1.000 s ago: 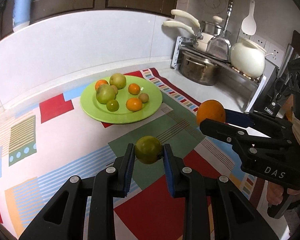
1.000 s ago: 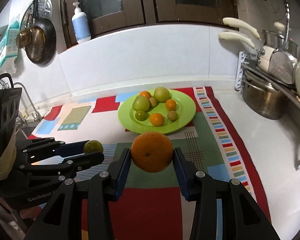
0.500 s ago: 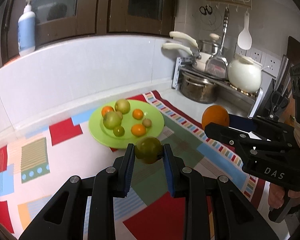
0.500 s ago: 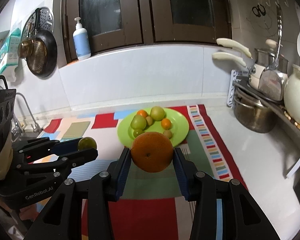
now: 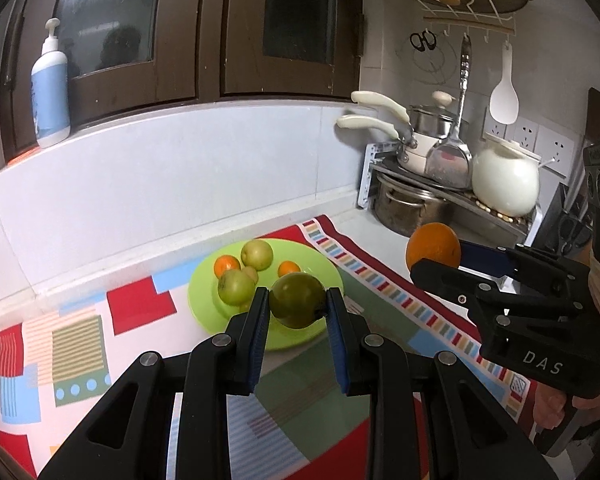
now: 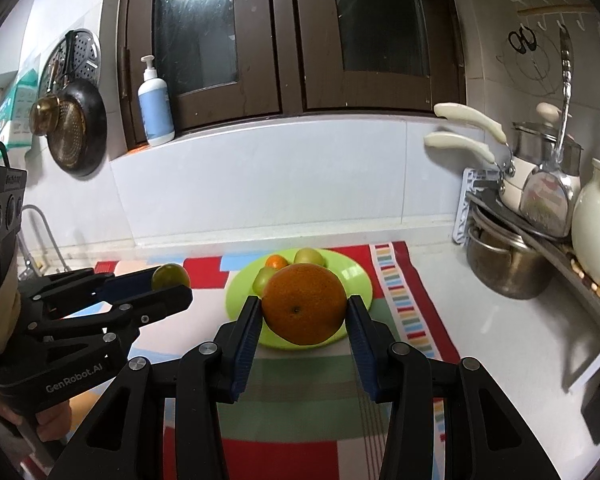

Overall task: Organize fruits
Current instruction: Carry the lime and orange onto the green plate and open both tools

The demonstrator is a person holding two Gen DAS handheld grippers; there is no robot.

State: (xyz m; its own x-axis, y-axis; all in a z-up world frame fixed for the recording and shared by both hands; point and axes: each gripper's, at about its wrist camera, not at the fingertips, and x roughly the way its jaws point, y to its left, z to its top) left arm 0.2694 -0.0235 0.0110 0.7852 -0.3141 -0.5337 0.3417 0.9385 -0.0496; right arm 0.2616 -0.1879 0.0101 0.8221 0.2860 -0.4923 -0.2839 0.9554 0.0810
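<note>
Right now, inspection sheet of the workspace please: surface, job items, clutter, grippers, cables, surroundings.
Surface: white counter under a colourful patterned mat.
Job's things: green plate on the mat holding several small green and orange fruits; green fruit and orange both held in the air.
Clutter: nothing seen loose on the mat.
Grippers: left gripper shut on the green fruit; right gripper shut on the orange.
Cables: nothing seen.
Surroundings: pot rack, white jug, soap bottle, hanging pan, dark cabinets.

Dim indoor light with fisheye bending and dark corners; a ceiling lamp, probably, reflects in the cabinet glass [image 6: 196, 20].
</note>
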